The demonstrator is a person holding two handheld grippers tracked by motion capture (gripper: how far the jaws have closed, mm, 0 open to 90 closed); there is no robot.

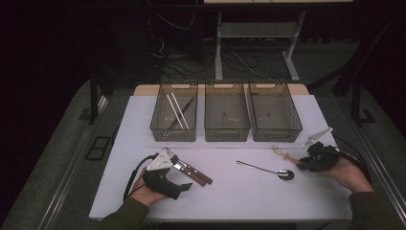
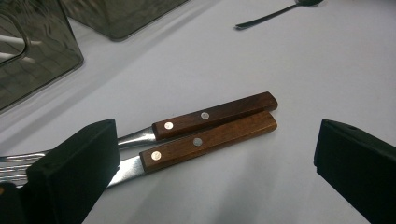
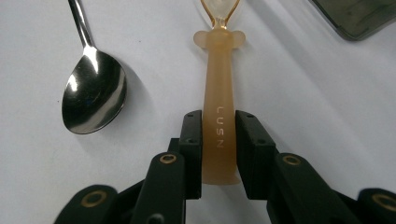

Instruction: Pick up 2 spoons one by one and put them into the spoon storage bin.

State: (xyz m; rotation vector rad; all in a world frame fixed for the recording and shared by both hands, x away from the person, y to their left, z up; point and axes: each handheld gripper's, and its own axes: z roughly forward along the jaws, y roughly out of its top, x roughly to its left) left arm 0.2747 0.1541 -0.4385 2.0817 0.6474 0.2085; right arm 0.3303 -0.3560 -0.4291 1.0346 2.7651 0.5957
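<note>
At lower centre of the right gripper view, the right gripper [image 3: 218, 154] clamped the translucent amber plastic spoon handle [image 3: 218, 116] (light, probably slippery). The grip sat near the handle's stiff end. The left gripper [image 2: 215, 163] hung wide open, empty.

The left gripper [image 1: 184, 184] is held low with jaws spread wide, while the right gripper [image 3: 218, 140] is seen with jaws drawn in close together.

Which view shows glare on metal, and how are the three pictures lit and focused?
Right gripper view: bright glare on the steel spoon's bowl, sharp focus, soft shadow beside it. Left gripper view: even light, black pads slightly soft. High view: white table lit, surroundings dark.
</note>
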